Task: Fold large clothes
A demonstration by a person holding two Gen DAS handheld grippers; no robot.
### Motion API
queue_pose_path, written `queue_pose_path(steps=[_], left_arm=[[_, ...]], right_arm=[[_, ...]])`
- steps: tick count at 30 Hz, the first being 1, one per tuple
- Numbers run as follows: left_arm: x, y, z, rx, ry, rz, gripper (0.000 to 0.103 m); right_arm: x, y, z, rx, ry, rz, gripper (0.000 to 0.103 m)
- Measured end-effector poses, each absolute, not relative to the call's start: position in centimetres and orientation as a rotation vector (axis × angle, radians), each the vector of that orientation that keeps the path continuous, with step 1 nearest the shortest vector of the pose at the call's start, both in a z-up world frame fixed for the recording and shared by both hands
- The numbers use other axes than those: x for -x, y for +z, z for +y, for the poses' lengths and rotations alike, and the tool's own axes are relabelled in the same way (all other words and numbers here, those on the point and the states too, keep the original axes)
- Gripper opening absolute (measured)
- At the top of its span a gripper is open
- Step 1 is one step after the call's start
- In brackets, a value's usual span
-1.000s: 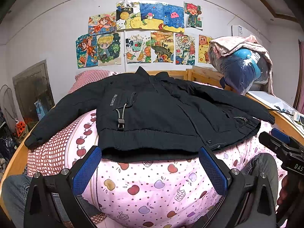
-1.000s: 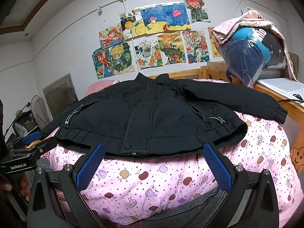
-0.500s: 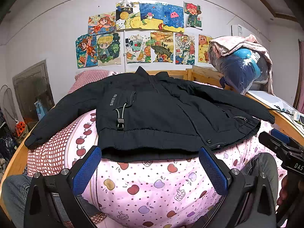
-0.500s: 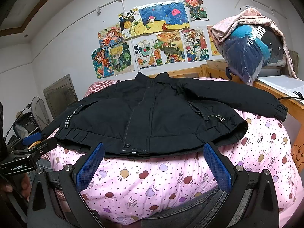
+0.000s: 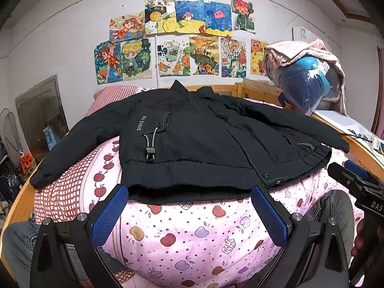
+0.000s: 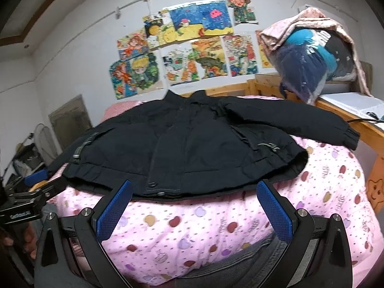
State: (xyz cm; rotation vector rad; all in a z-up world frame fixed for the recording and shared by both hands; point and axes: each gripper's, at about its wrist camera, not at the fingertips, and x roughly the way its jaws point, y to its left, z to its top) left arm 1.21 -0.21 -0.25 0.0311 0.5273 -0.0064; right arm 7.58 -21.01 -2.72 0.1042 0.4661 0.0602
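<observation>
A black padded jacket lies front-up and spread flat on a pink apple-print quilt, collar toward the far wall, both sleeves stretched out sideways. In the right wrist view the same jacket fills the middle, its hem toward me. My left gripper stands open just short of the hem, nothing between its blue pads. My right gripper is open too, just before the hem near the front snap. Each gripper shows at the edge of the other's view: the right gripper, the left gripper.
A wooden bed frame borders the quilt on the right. A bagged bundle of clothes under a pink blanket sits at the back right. A red-checked pillow lies at the head. Drawings cover the far wall. A person's jeans-clad knees are near me.
The right wrist view has tilted and shifted slightly, with motion blur; the jacket sits a little higher and rotated in it. The left gripper and the jacket have not moved.
</observation>
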Motion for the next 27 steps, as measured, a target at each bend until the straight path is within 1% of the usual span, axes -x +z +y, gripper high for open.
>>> queue_pose_path(steps=[6,12,16,19,23,27], left_arm=[[-4.7,0.3,0.0,-0.033,0.0,0.568,0.103],[-9.4,2.3,0.5,-0.012,-0.036,0.602,0.103],[-14.2,4.0,0.6,0.008,-0.066,0.643,0.103],[-18.0,5.1,0.0,0.008,-0.078,0.66,0.103],[-23.5,6.2,-1.8,-0.013,-0.112,0.683,0.103],[-29.4,6.4,-4.1,-0.037,-0.149,0.692,0.103]], right_arm=[[-9.2,-2.7,-22.3,-0.151,-0.02,0.494,0.102],[-11.9,-1.6,-28.1,-0.298,-0.116,0.453,0.102],[-13.9,-1.7,-31.9,-0.394,-0.217,0.418,0.102],[-15.5,-2.8,-35.3,-0.513,-0.28,0.438,0.102],[-18.8,-4.9,-39.0,-0.671,-0.318,0.517,0.102],[-21.1,-7.0,-41.3,-0.774,-0.378,0.494,0.102]])
